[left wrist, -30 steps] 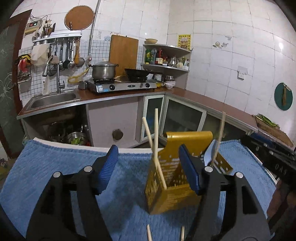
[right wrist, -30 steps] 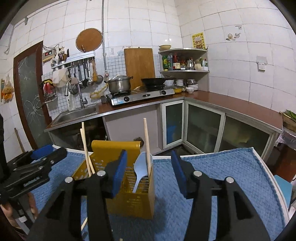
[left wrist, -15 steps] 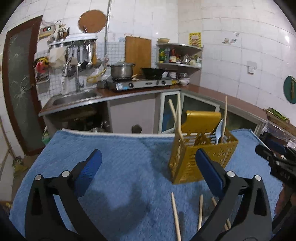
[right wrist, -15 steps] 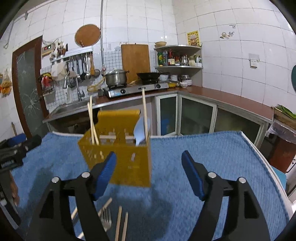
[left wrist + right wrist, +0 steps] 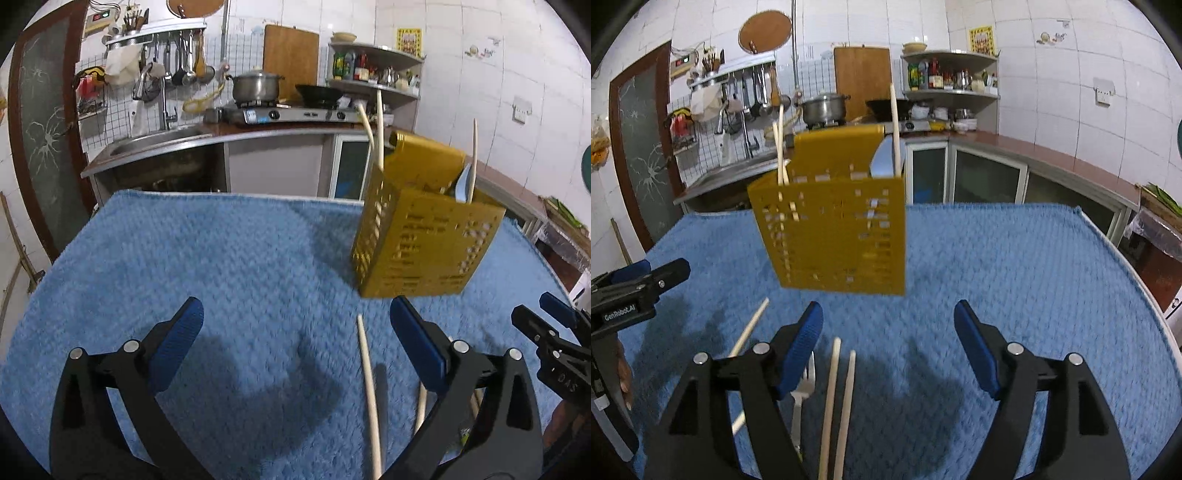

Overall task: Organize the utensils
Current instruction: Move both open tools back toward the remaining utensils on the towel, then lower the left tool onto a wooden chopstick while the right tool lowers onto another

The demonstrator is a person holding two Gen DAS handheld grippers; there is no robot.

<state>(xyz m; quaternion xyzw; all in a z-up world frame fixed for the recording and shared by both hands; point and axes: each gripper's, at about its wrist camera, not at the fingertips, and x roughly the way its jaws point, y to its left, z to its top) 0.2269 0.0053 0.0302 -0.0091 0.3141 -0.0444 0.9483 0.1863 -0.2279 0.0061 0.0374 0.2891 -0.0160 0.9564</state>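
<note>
- Yellow utensil caddy (image 5: 834, 225) stands on the blue towel (image 5: 184, 266) covering the counter, a bit blurry in both views.
- Inside it: two chopsticks (image 5: 780, 147) in the left compartment, and a pale blue spoon (image 5: 882, 160) plus one more chopstick (image 5: 894, 125) on the right.
- Left tool (image 5: 295, 332) has its blue pads spread wide, nothing between them, just towel. One loose chopstick (image 5: 369, 387) lies close to its right finger.
- Right tool (image 5: 888, 347) is apart too, empty, hanging over a pair of chopsticks (image 5: 838, 398) lying flat. A fork (image 5: 802, 395) sits just beside its left finger.
- Neither tool touches the caddy.
</note>
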